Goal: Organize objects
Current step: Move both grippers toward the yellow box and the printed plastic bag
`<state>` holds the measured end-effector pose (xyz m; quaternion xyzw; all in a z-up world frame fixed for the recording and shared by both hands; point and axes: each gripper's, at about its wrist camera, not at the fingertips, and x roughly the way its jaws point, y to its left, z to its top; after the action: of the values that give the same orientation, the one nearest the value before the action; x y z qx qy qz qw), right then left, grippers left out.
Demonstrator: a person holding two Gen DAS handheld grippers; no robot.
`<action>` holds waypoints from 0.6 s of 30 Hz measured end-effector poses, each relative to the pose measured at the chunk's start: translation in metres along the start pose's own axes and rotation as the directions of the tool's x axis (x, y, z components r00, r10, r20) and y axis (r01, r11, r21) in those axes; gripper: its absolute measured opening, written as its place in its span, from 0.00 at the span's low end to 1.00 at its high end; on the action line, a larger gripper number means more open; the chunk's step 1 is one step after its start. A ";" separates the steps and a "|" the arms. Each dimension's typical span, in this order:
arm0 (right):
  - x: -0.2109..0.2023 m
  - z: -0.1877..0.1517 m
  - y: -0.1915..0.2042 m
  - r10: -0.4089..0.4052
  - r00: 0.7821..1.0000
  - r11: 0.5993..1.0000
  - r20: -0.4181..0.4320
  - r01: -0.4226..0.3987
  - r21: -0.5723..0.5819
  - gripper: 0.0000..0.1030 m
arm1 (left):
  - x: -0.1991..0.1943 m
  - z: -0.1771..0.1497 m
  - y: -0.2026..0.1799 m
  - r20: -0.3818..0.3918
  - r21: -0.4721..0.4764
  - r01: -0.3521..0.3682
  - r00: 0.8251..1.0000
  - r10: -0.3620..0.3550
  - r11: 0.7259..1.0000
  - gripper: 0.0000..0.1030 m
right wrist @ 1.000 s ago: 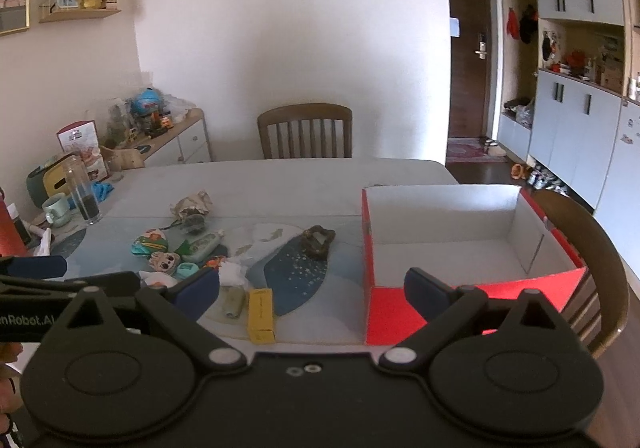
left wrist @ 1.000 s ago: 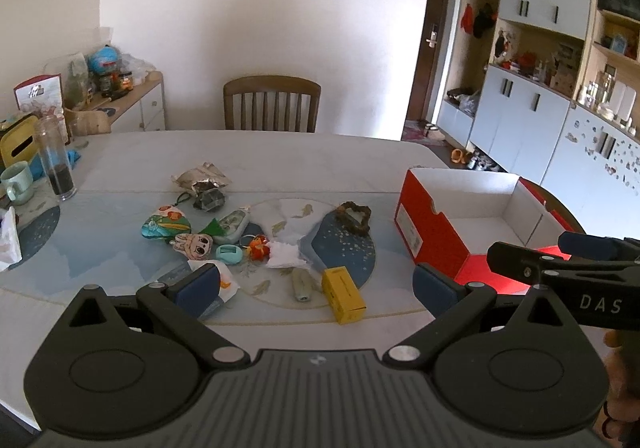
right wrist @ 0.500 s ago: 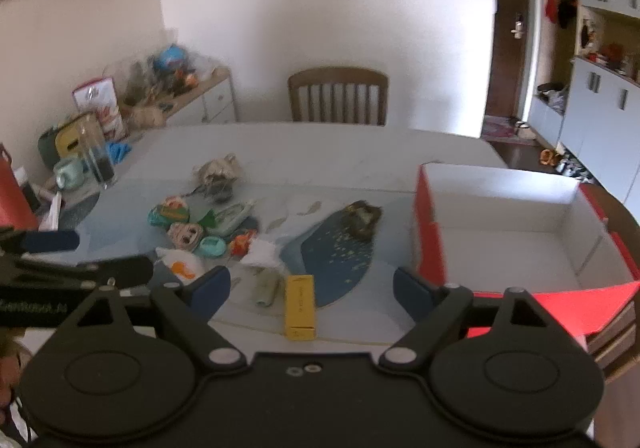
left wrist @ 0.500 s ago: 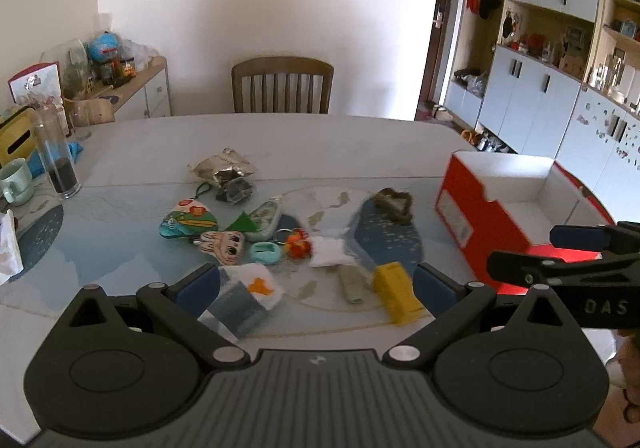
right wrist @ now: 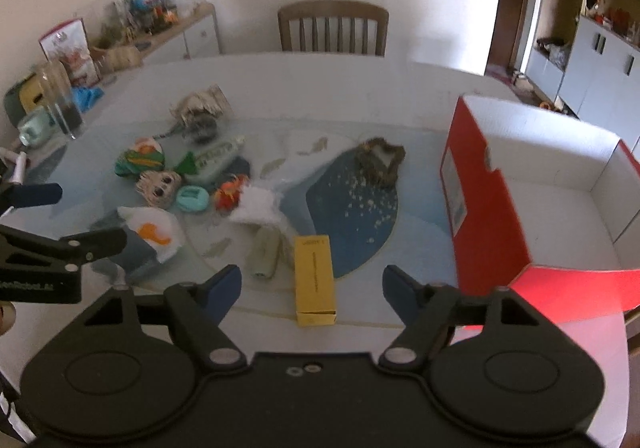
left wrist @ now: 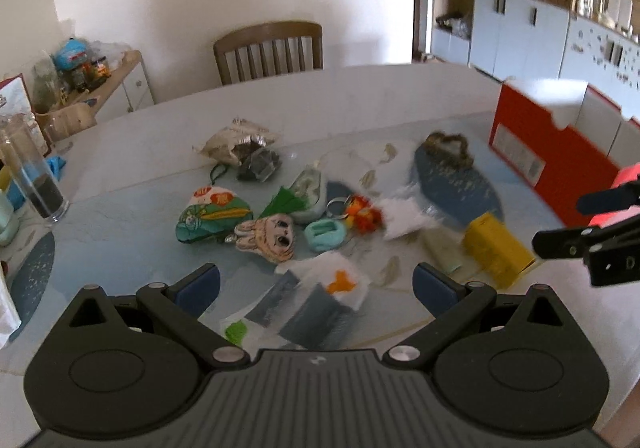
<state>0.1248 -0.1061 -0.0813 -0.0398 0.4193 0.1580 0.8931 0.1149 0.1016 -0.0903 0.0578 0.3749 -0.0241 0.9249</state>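
Currently the right gripper (right wrist: 312, 290), jaws spread and empty, hovers directly over the yellow box (right wrist: 315, 280), whose long axis runs along the fingers' forward direction on the table (right wrist: 360, 87), while the open, empty left gripper (left wrist: 316, 286) hangs farther left.

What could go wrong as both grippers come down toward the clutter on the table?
The open right gripper lines up with the yellow rectangular carton, which lies at the table's near edge; a nudge might push it off. The open left gripper hovers over a white pouch with an orange mark amid crowded trinkets, so it may snag the teal round case too.
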 end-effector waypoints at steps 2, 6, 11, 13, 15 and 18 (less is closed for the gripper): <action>0.010 0.000 0.001 0.001 1.000 1.000 -0.022 -0.001 -0.006 0.72 | 0.011 -0.003 0.005 -0.028 0.017 0.014 1.000 -0.013 1.000 1.00; 0.030 0.000 0.005 -0.018 0.998 1.000 -0.064 0.017 -0.023 0.66 | 0.030 -0.010 0.011 -0.067 0.056 0.035 0.997 -0.031 0.998 1.00; 0.051 0.003 0.006 -0.033 0.993 0.999 -0.111 0.031 -0.023 0.59 | 0.043 -0.015 0.017 -0.089 0.077 0.070 0.994 -0.064 0.995 1.00; 0.056 0.003 0.006 -0.034 0.992 0.999 -0.124 0.031 -0.028 0.58 | 0.046 -0.016 0.019 -0.097 0.080 0.083 0.992 -0.075 0.993 1.00; 0.061 0.003 0.007 -0.035 0.990 0.999 -0.136 0.031 -0.029 0.56 | 0.049 -0.016 0.021 -0.103 0.081 0.091 0.991 -0.082 0.993 0.99; 0.068 0.002 0.007 -0.041 0.987 0.999 -0.156 0.038 -0.027 0.51 | 0.053 -0.019 0.020 -0.115 0.095 0.110 0.988 -0.099 0.989 0.98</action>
<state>0.1645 -0.0820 -0.1315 -0.0709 0.4853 0.1416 0.8599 0.1418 0.1242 -0.1387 0.0860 0.4261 -0.0884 0.8963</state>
